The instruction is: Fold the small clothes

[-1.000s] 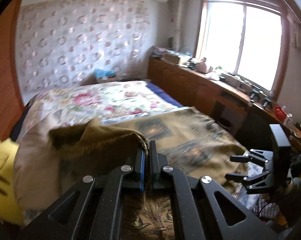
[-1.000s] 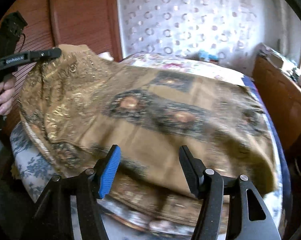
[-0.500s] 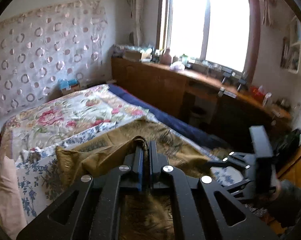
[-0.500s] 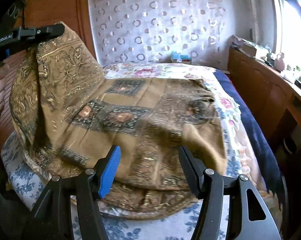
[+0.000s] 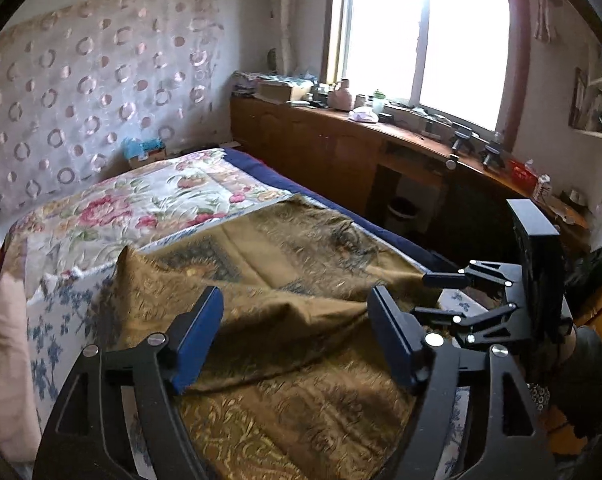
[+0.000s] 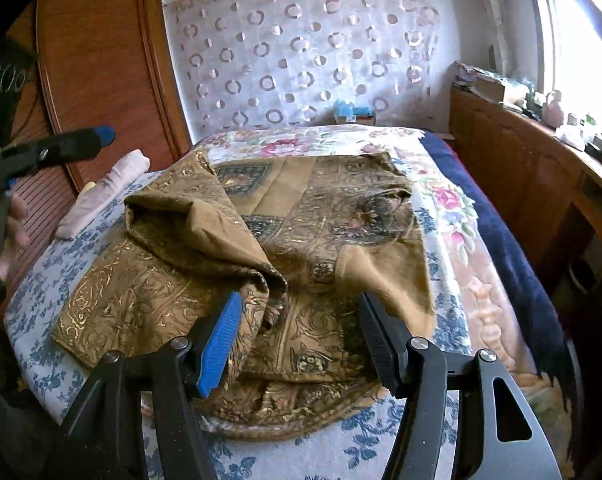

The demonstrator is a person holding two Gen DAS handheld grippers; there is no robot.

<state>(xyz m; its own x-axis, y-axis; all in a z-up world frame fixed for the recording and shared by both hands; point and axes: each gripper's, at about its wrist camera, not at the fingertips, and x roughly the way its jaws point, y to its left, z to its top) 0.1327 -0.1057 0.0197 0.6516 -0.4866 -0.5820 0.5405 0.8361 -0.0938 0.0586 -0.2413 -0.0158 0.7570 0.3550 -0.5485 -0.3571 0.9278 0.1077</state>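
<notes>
- Our left gripper (image 5: 295,340) has its fingers spread wide, with nothing between them; the blue pad (image 5: 199,336) hangs just above the cloth (image 5: 285,280).
- Our right gripper (image 6: 301,340) is also wide apart and holds nothing; its blue pad (image 6: 219,344) sits near a raised fold of the cloth (image 6: 301,240).
- The cloth, brown with gold patterns, lies loosely folded on the bed (image 6: 453,216), one flap turned over its left part.
- In the left view the right gripper (image 5: 445,296) hovers at the cloth's right edge.
- In the right view the left gripper (image 6: 73,146) is off to the left, clear of the cloth, above a pink roll (image 6: 105,192).
</notes>
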